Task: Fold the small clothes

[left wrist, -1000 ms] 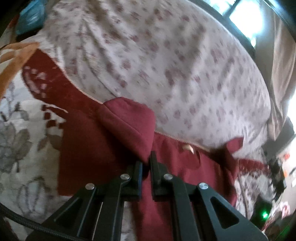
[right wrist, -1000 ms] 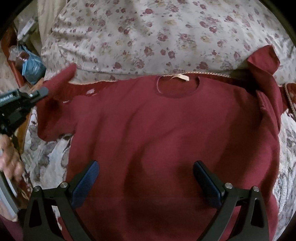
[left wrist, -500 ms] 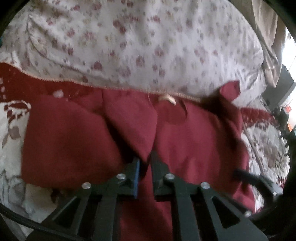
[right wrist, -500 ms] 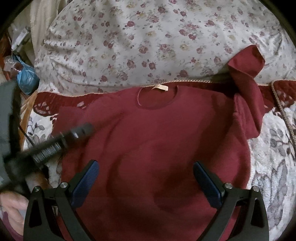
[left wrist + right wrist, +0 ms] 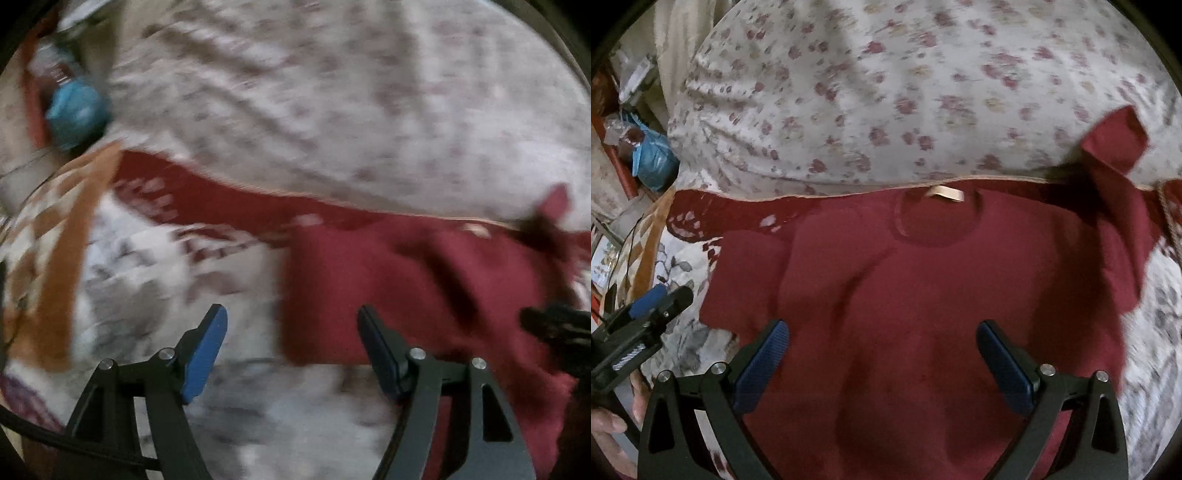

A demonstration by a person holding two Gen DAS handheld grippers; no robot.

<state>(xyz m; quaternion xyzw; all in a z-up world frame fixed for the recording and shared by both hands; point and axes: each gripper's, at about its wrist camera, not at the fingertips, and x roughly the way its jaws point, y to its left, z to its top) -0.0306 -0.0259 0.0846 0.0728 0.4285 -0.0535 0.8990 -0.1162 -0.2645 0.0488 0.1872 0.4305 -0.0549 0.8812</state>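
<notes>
The maroon top lies flat on the bed, neck opening and label at the far side from the right gripper, body spreading straight ahead of and under that gripper's fingers. The sleeve on the left gripper's side is already laid inward across the chest; the other sleeve sticks out, up and to the right of the right gripper, its cuff riding onto the floral pillow.

The left gripper has just been opening; its jaws stand wide with nothing between them, and the folded edge of the top sits just ahead and to the right of its fingers. That view is smeared, so whether its right finger brushes the cloth I cannot tell. The right gripper is spread wide too, empty, hovering over the lower body of the top.

The step in hand looks like the second sleeve. To do it well, the right gripper should reach forward and right to the cuff, pinch only the sleeve's layers, not the pillow cover under it, and carry it low and inward so it lands flat, mirroring the first fold. The left gripper can press the folded side meanwhile, keeping the body from dragging.
</notes>
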